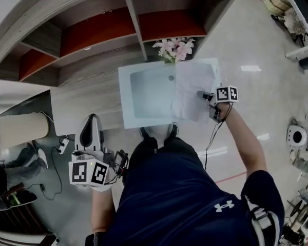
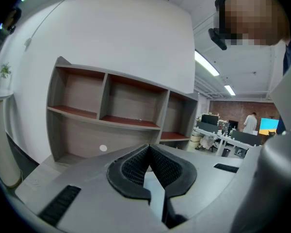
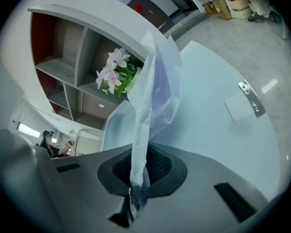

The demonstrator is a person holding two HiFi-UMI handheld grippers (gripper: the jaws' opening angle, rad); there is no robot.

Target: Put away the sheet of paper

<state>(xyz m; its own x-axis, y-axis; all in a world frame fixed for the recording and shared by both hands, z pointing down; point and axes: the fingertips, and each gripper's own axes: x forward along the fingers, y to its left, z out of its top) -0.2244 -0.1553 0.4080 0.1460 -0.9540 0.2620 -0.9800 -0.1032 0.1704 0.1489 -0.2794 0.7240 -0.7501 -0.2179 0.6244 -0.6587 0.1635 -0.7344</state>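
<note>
The sheet of paper [image 1: 191, 88] sits over the right half of the white worktop [image 1: 143, 94]. One edge is bunched up in the right claw [image 3: 138, 159], which is clamped on it. The left claw [image 2: 148, 152] hangs well apart from the worktop, its jaws together on nothing. The sheet looks light, limp and easy to crease or tear. Held by a single pinch it will likely droop, so a firm hold near an edge seems safest.

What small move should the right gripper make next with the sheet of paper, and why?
Probably carry the sheet of paper sideways over the hollow of the white container and lower it. The right gripper is shut on the sheet's edge, and the sheet is over the container's flat right part, beside the hollow.
</note>
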